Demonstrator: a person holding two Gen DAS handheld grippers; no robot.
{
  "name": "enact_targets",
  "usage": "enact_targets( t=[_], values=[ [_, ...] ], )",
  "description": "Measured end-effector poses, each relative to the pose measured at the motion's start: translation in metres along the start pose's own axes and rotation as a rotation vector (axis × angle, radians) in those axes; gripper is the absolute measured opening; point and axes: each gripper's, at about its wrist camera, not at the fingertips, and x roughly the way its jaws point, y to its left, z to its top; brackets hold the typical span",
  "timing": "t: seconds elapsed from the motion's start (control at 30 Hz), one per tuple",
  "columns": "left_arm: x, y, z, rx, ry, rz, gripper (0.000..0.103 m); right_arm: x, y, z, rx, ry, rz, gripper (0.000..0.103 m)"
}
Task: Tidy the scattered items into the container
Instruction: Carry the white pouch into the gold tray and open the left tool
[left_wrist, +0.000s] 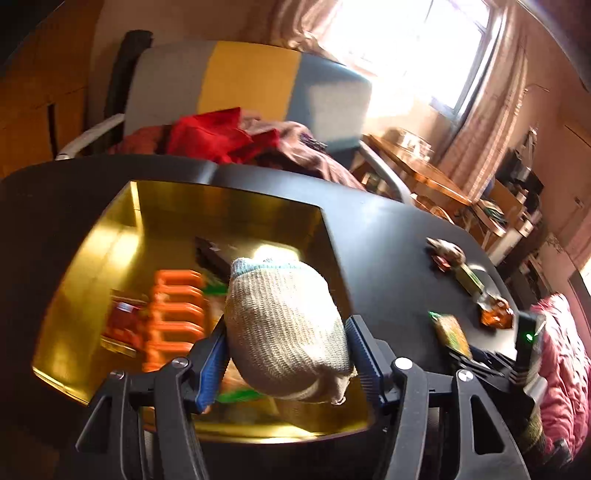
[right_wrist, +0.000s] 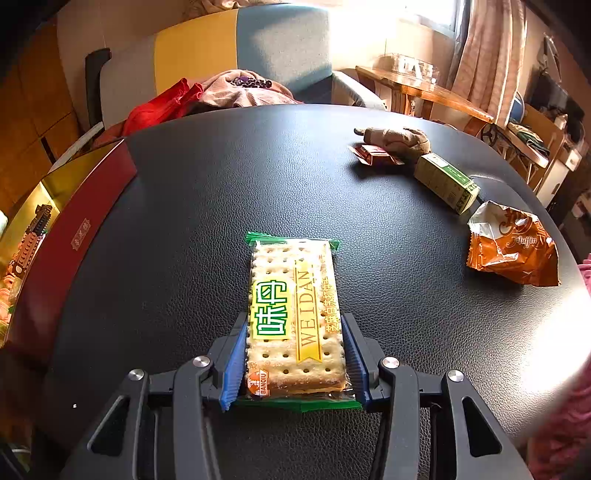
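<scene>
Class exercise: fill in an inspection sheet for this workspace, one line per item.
Surface: black leather-look table.
Job's things: gold-lined box with items inside; muffin wrapper, green carton, small red packet and brown glove lie loose.
Clutter: nothing seen.
Grippers: left gripper holds rolled sock above the box; right gripper shut on cracker pack.
Cables: nothing seen.
Surroundings: chair with clothes, wooden table.

Beige ribbed knit sock roll (left_wrist: 286, 332), pale-blue cuff at 12 o'clock. Gold-lined red box (right_wrist: 70, 236). Green-edged cracker packet (right_wrist: 293, 314), yellow label. Orange muffin wrapper (right_wrist: 513, 247) at 3 o'clock. Black pebbled tabletop (right_wrist: 207, 184).
</scene>
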Motion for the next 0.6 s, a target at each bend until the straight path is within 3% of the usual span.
enact_targets(
  t=[0.3, 0.6],
  values=[
    [0.032, 0.051, 0.018, -0.049, 0.032, 0.143, 0.062, 0.0, 0.001, 0.0, -0.01, 0.002, -0.004, 0.048],
    [0.048, 0.056, 0.009, -0.049, 0.06, 0.173, 0.062, 0.002, -0.001, 0.001, -0.021, 0.002, -0.003, 0.048]
  ],
)
